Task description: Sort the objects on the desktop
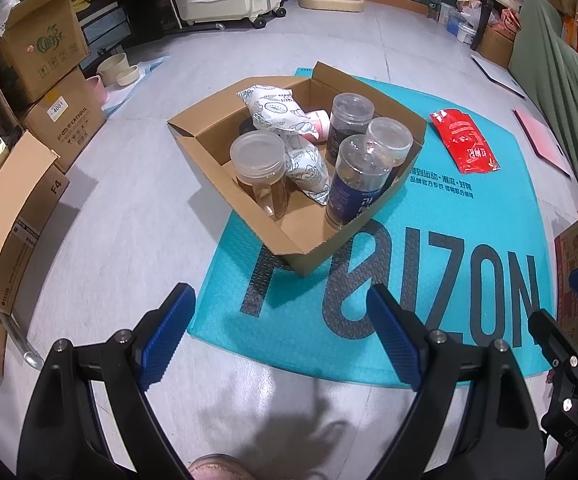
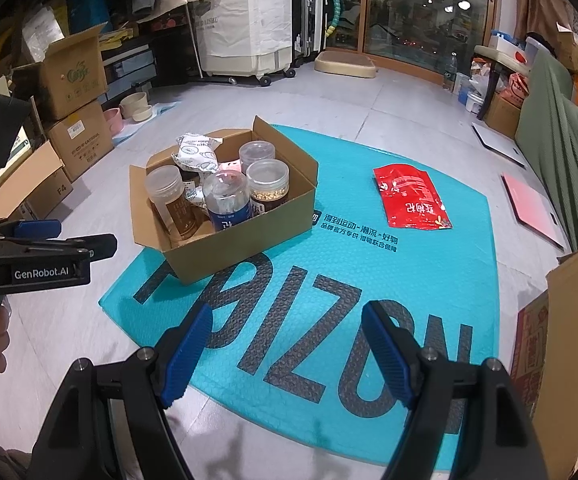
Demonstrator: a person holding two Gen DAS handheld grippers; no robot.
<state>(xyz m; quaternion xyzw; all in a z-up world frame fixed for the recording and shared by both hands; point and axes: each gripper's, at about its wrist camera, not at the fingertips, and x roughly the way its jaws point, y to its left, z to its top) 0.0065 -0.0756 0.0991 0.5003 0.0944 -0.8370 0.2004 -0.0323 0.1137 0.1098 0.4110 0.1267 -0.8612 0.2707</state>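
An open cardboard box [image 1: 317,248] [image 2: 249,236] stands on a teal mat [image 1: 449,264] [image 2: 329,280] on the floor. It holds several clear lidded jars [image 1: 257,172] [image 2: 267,178] and white patterned packets [image 1: 277,112] [image 2: 197,152]. A red pouch [image 1: 465,140] [image 2: 409,196] lies flat on the mat to the right of the box. My left gripper [image 1: 281,336] is open and empty, short of the box. My right gripper [image 2: 287,356] is open and empty above the mat's near part. The left gripper also shows at the left edge of the right wrist view [image 2: 49,240].
Stacked cardboard boxes [image 1: 49,80] [image 2: 77,92] line the left side. Another carton [image 2: 561,344] stands at the right edge. Pet bowls [image 1: 121,70], a white appliance on wheels [image 2: 249,20], a green cover [image 2: 561,152] and pink boards [image 2: 529,208] surround the mat.
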